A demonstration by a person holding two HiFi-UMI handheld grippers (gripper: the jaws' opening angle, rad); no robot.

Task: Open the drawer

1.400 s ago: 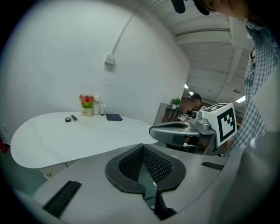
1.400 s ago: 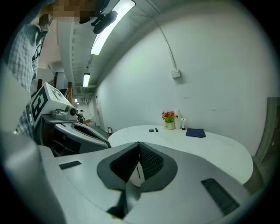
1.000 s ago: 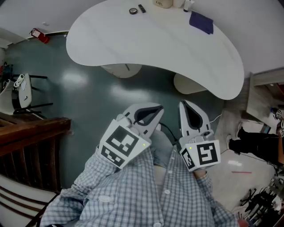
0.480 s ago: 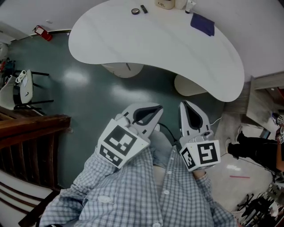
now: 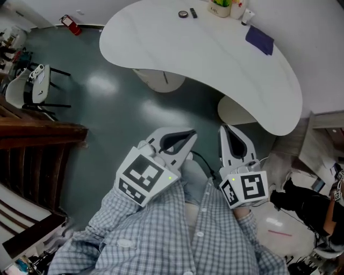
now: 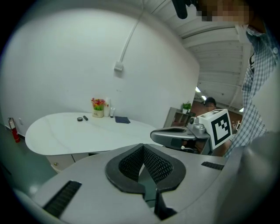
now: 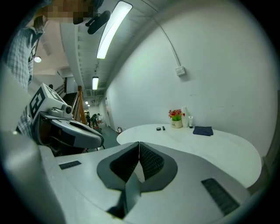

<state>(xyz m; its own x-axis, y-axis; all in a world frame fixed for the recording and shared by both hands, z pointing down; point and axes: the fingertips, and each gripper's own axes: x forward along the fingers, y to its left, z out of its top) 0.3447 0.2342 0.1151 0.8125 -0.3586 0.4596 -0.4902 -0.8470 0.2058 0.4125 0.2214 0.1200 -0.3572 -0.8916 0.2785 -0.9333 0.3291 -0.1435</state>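
- While the two grippers hang side by side over the checked shirt at the lower middle of the head view, neither touches anything.
- The left gripper has its jaws pressed together with nothing between them; its own view shows the dark pads meeting.
- The right gripper, just to its right, is pressed together and empty too.
- The drawer is in the rounded unit under the white table, above centre in the head view and well apart from both grippers.
- In the left gripper view it shows at the lower left, beneath the tabletop.
- A flower pot and a dark cloth lie at the table's top edge.
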